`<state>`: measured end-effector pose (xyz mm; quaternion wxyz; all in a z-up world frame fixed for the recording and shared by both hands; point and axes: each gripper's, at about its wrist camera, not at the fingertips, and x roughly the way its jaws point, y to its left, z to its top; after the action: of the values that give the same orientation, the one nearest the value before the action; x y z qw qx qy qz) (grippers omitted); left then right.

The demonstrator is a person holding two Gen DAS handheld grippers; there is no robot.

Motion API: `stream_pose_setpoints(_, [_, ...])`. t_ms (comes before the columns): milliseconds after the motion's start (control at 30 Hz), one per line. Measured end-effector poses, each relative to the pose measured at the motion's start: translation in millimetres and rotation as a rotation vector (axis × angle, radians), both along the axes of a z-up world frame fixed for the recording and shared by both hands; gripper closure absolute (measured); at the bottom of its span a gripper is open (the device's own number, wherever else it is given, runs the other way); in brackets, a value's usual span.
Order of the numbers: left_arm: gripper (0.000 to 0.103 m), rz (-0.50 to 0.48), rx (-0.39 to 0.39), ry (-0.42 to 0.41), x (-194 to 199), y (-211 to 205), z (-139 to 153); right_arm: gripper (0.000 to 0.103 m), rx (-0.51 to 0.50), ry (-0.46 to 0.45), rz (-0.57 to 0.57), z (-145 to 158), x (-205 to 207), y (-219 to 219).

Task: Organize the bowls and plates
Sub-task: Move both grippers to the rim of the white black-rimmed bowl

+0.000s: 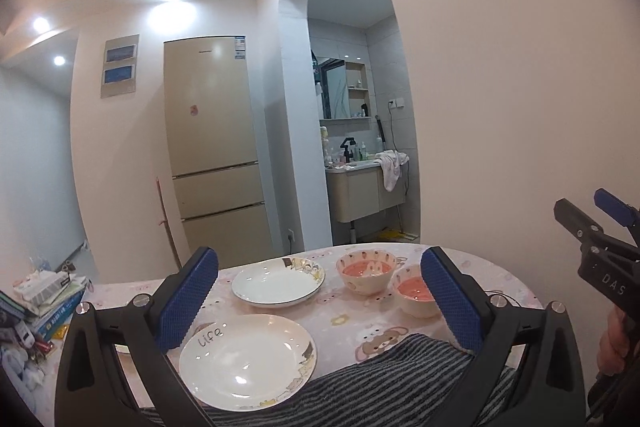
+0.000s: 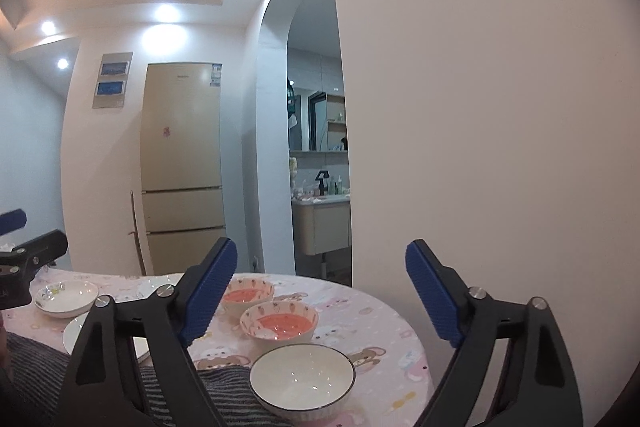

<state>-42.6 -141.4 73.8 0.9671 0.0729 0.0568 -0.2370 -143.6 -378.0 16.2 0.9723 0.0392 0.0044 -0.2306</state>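
Left wrist | far bowl (image 1: 415, 295) half hidden behind fingers (image 1: 451, 303)

**Black frames, blue pads**

The left gripper (image 1: 320, 303) and right gripper (image 2: 320, 299) look alike: black angular arms, silver round screws, blue textured finger pads (image 1: 188, 297). White "DAS" lettering marks the right one's body. Bare skin (image 1: 610, 343) shows behind that lettering.

Beige fridge (image 1: 216, 147), bathroom vanity (image 1: 362, 193), book stack (image 1: 44, 301), striped cloth (image 1: 380, 383)
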Motion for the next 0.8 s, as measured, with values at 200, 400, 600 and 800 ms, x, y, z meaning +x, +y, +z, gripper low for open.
stream_pose_setpoints(200, [0.030,-0.092,0.092,0.100,20,-43,1,0.035,0.046,0.041,0.013,1,5,-20])
stream_pose_setpoints(400, [0.047,-0.146,0.109,0.266,46,-71,-2,0.052,0.083,0.108,0.041,0,16,-36])
stream_pose_setpoints(600, [0.047,-0.179,0.148,0.318,53,-94,-13,0.077,0.167,0.233,0.077,-15,32,-53])
stream_pose_setpoints(800, [0.047,-0.218,0.192,0.433,70,-125,-37,0.077,0.263,0.342,0.138,-31,52,-73])
